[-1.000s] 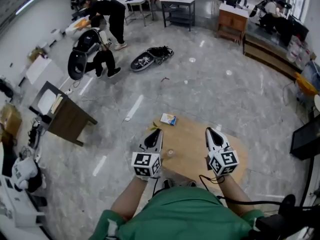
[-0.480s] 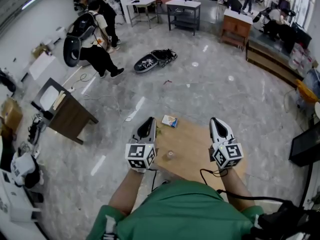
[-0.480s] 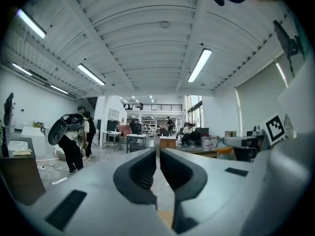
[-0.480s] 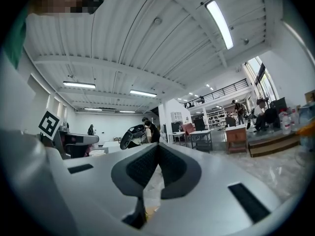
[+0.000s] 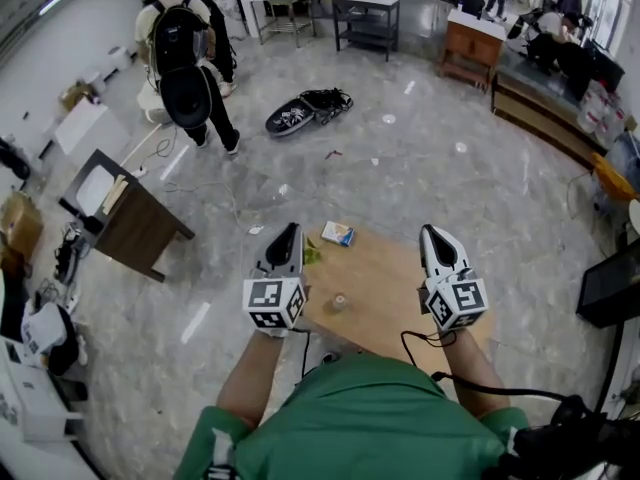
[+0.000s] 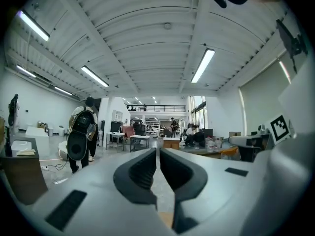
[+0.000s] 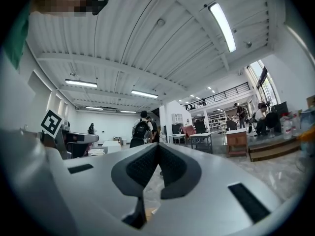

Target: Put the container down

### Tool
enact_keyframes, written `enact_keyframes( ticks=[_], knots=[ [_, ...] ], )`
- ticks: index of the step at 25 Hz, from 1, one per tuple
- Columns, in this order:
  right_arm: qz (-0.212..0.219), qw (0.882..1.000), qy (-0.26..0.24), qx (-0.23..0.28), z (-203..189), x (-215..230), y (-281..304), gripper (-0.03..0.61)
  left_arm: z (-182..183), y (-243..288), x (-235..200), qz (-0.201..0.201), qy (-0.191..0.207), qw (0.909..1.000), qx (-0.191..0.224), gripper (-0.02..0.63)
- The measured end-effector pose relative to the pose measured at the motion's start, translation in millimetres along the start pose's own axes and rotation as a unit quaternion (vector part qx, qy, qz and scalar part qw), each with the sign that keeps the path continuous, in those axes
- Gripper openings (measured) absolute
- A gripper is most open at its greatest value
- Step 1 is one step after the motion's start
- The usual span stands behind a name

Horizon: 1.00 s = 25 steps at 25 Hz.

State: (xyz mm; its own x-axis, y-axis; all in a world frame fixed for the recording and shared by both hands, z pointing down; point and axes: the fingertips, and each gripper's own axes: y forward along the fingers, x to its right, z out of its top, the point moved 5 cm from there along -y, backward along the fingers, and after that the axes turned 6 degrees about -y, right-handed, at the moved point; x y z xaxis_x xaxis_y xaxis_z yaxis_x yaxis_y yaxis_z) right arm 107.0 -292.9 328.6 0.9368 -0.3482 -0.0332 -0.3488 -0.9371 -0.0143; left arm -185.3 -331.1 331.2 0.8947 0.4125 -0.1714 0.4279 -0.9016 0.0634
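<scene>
A small pale cylindrical container stands upright on the round wooden table, between my two grippers and nearer the left one. A blue and white box lies at the table's far edge, with a green scrap beside it. My left gripper hangs over the table's left rim, its jaws shut and empty. My right gripper is held over the right side of the table, its jaws also shut with nothing in them. Both point level, away from me.
A dark wooden desk stands on the floor to the left. A person with a black backpack stands further off. A black bag lies open on the floor ahead. A dark screen sits at the right edge.
Both grippers have risen, the left one also drifting left off the table's middle. The container has stayed put. The person with the backpack has stood up and turned.
</scene>
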Motion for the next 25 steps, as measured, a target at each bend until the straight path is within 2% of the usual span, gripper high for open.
enact_keyframes(
  ticks=[7,25],
  knots=[
    [0.003,1.000,0.006,-0.013,-10.6,-3.2,-5.7,0.021,-14.5,-0.8,7.1,-0.005,-0.008,0.9998,-0.016,0.040],
    [0.011,1.000,0.010,-0.012,-10.6,-4.5,-4.2,0.021,-20.7,-5.1,7.9,0.002,-0.005,0.9995,-0.031,0.040]
  ],
)
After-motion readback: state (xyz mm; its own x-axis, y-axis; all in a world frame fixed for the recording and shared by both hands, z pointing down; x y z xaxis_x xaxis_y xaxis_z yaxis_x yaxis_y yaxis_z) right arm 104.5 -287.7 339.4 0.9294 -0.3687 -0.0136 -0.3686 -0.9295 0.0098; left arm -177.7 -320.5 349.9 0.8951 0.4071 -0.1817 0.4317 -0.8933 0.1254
